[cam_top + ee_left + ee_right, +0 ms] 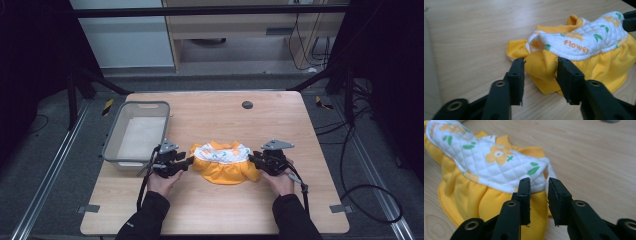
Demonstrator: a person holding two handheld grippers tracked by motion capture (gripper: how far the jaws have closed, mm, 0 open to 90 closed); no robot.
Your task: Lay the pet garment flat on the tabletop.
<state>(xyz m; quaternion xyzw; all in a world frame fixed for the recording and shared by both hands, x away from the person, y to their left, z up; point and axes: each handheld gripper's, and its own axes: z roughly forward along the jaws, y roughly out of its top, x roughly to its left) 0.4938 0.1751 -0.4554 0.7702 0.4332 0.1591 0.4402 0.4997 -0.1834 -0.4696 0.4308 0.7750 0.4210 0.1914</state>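
A small yellow garment (222, 170) with a white quilted flower-print bib lies bunched on the wooden table (210, 210). My left gripper (189, 161) sits at its left edge and my right gripper (251, 158) at its right edge, each held in a hand. In the left gripper view the garment (579, 42) reads "flower", and the left gripper (540, 61) stands open with a yellow fold in the gap between its jaws. In the right gripper view the right gripper (539, 181) is open by a narrow gap at the garment's (486, 165) white hem, the pads not pressing on the cloth.
A grey mesh basket (112, 135) stands on the table's left side, just behind the left hand. A dark round grommet (247, 104) sits near the far edge. Cables (350, 190) lie on the floor to the right.
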